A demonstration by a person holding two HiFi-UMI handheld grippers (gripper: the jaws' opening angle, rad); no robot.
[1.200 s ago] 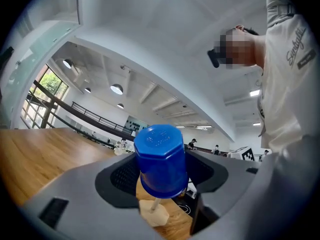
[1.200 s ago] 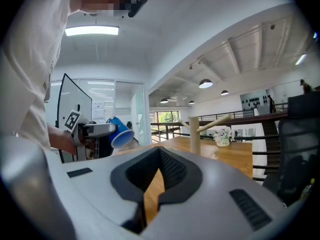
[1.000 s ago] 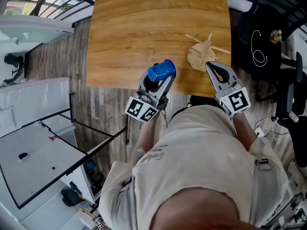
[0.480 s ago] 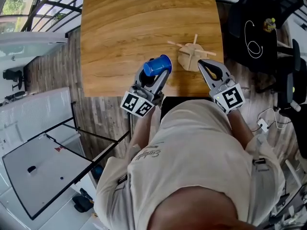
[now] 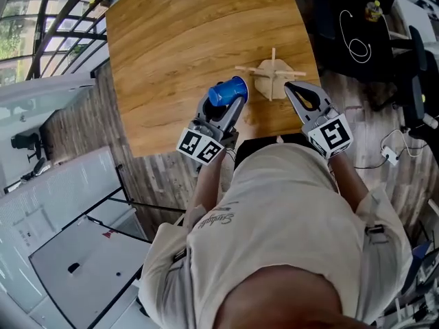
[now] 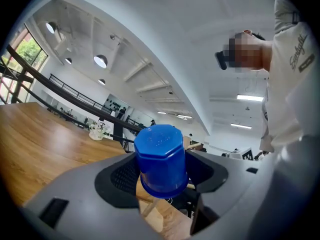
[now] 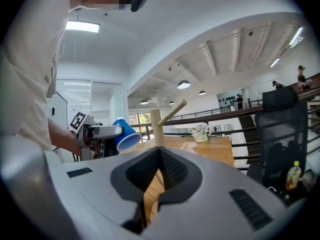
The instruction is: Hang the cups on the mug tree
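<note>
A wooden mug tree (image 5: 272, 78) stands near the front edge of the wooden table (image 5: 185, 40), its pegs bare. My left gripper (image 5: 226, 101) is shut on a blue cup (image 5: 229, 90), held just left of the tree and above the table. In the left gripper view the blue cup (image 6: 161, 159) shows its closed bottom between the jaws. My right gripper (image 5: 291, 88) is shut, its tips beside the tree's base; I cannot tell if they touch it. The right gripper view shows the tree's post (image 7: 156, 128) ahead and the cup (image 7: 127, 134) to its left, mouth tilted toward the post.
A black chair (image 5: 411, 74) stands right of the table, with a small bottle (image 7: 292, 176) beside it. A white panel (image 5: 62, 266) lies on the floor at lower left. A small flower pot (image 7: 201, 133) sits on the table's far side.
The left gripper has carried the blue cup closer to the mug tree. The right gripper has stayed shut beside the tree's base. The head view has swung, so the table looks turned.
</note>
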